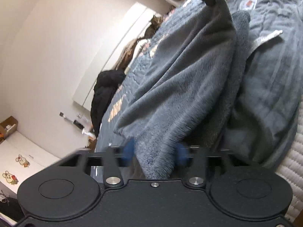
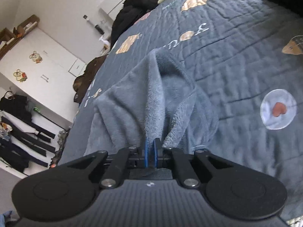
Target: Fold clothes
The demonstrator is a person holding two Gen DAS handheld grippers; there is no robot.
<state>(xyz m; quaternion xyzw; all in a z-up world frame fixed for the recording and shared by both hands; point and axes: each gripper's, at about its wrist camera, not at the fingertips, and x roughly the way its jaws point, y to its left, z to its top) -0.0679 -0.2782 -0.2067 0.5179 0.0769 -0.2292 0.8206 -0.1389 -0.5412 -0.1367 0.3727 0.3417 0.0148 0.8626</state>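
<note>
I am at the pick-up step of the fold: both my grippers have hold of the grey fleece garment (image 1: 181, 87), which hangs stretched between them just above the bed (image 2: 236, 60).

My left gripper (image 1: 155, 153) has its jaws partly closed, with a thick bunch of the fleece between the blue pads; the pads are blurred, but the cloth fills the gap and looks pinched. In this view the other end of the cloth is pulled up to a black clamp at the top of the picture, which I take to be my other gripper.

My right gripper (image 2: 151, 151) has its jaws nearly together, a thin ridge of the fleece nipped between the pads. The rest of the garment spills forward onto the quilt in loose folds.

Next, I judge, the cloth must be lifted clear and drawn taut so that it hangs flat, then laid down evenly. The fleece is thick and slippery, so a shallow pinch could slide off.

The quilt bears white cursive lettering among its printed figures; it is upside down and warped, and I cannot read it with any certainty. No brand shows on the garment.
</note>
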